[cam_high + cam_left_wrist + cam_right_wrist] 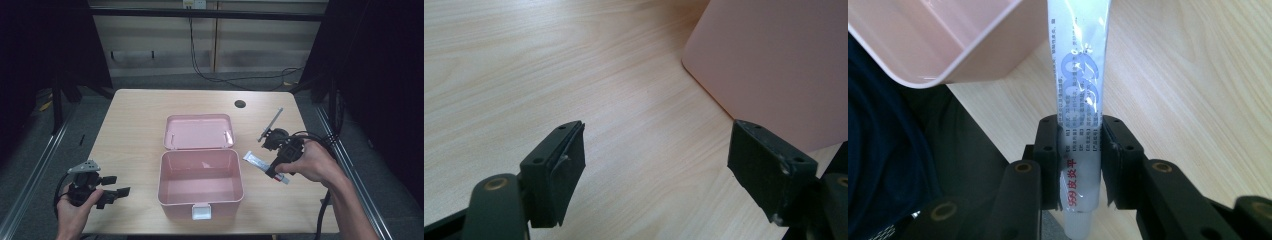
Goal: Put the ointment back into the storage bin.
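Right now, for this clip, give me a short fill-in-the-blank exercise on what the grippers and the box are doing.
1. The right gripper is shut on a white ____.
2. The pink box has its lid ____.
3. The left gripper has its jaws ____, with nothing between them.
4. Inside, the box is ____.

Missing words: tube; open; open; empty

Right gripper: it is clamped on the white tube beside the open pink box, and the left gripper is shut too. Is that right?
Not quite. The left gripper is open: the left gripper view shows its jaws standing wide apart over bare table. The rest holds: the right gripper is shut on the white tube, beside the open pink box.
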### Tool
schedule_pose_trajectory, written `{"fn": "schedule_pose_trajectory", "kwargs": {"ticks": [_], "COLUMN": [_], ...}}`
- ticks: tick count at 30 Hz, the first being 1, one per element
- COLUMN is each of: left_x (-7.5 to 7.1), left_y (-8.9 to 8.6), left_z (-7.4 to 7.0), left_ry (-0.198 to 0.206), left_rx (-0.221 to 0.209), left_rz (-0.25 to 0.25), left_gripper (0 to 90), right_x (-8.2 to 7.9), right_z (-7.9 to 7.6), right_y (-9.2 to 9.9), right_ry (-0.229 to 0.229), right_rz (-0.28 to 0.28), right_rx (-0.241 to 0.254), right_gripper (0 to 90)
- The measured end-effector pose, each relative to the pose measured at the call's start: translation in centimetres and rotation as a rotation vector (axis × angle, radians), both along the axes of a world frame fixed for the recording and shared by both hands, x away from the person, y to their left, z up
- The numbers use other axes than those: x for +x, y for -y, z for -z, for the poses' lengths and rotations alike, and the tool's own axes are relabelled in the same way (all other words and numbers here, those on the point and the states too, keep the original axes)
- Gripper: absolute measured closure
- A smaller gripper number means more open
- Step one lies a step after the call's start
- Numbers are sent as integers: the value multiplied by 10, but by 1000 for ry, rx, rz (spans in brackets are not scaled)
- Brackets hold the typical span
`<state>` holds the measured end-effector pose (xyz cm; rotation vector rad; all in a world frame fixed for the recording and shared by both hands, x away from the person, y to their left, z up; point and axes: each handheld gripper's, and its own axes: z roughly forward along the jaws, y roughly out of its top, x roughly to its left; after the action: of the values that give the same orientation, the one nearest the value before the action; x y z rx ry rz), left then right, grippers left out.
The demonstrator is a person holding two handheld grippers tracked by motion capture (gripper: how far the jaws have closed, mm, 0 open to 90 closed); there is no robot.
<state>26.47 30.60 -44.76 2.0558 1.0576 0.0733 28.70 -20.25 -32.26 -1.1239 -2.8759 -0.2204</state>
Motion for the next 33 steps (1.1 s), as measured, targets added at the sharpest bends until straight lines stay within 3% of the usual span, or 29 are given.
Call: {"fn": "schedule_pose_trajectory", "kwargs": {"ticks": [13,33], "left_x": [0,0], "left_y": [0,0], "left_z": [0,0], "left_ry": [2,4], "left_rx": [-1,-3], "left_rz": [5,2], "left_gripper": [228,227], "right_x": [0,5], "right_z": [-11,-12], "right_y": [-26,-75], "right_ry": [14,4], "right_rz": [-87,-227], "right_rx": [16,25], "right_gripper": [714,715]}}
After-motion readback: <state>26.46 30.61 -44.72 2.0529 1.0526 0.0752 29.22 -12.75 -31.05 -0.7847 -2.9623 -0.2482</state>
